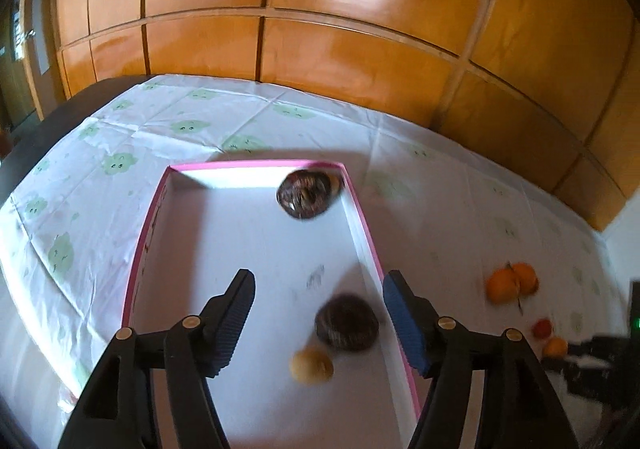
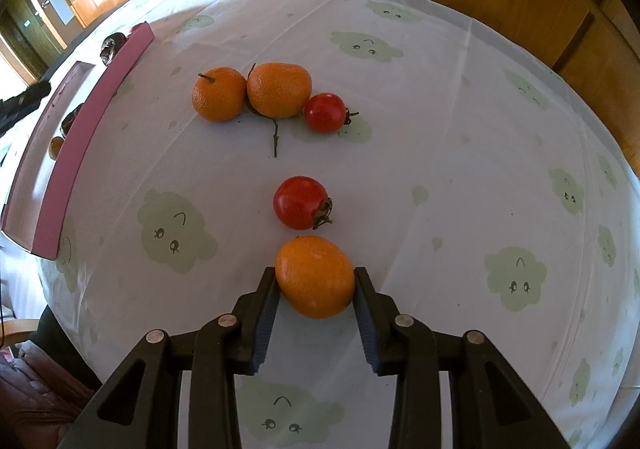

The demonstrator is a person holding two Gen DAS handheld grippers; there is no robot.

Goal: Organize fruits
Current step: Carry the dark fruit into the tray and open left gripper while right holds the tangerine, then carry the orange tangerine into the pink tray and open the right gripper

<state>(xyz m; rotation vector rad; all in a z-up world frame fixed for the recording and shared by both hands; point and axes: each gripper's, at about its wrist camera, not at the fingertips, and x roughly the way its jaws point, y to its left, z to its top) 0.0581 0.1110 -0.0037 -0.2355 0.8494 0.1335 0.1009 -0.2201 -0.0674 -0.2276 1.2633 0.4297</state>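
**Gripping One Orange Fruit While Box Work Finished on the Left**

Pinching a small orange fruit point(image 2: 315, 276) between both pads, right gripper point(image 2: 315, 289) clenched on it, near the table's point(image 2: 460, 169) front edge. Just beyond it, one cherry tomato point(image 2: 302, 202); farther toward the middle of the cloth, two stemmed mandarins point(image 2: 252, 92) touching each other, with a second cherry tomato point(image 2: 325, 112) against the right one. Off toward the left edge, the pink-rimmed box point(image 2: 86, 129).

Over that box point(image 1: 362, 209), left gripper point(image 1: 320, 317) released, nothing between the fingers. Below it on the white floor, a dark round fruit point(image 1: 346, 322) close to the right wall and a small tan fruit point(image 1: 311, 364) beside it. Another dark fruit point(image 1: 306, 193) in the far right corner, with something orange-tan half hidden behind it. Blurred there, so kinds not told for certain.

Judged as the step in hand: carrying the clenched fruit over to the box. To do it well:

- Held only firmly enough; soft skin likely to bruise under a hard squeeze.
- Lifted straight up first, clear of the tomato just ahead, likely to roll if nudged.
- Crossed over the pink wall, not into it; light cardboard likely to slide.
- Lowered to the bare floor along the left wall, away from the fruits already inside, and let go low to stop rolling.
- Left gripper drawn aside beforehand.
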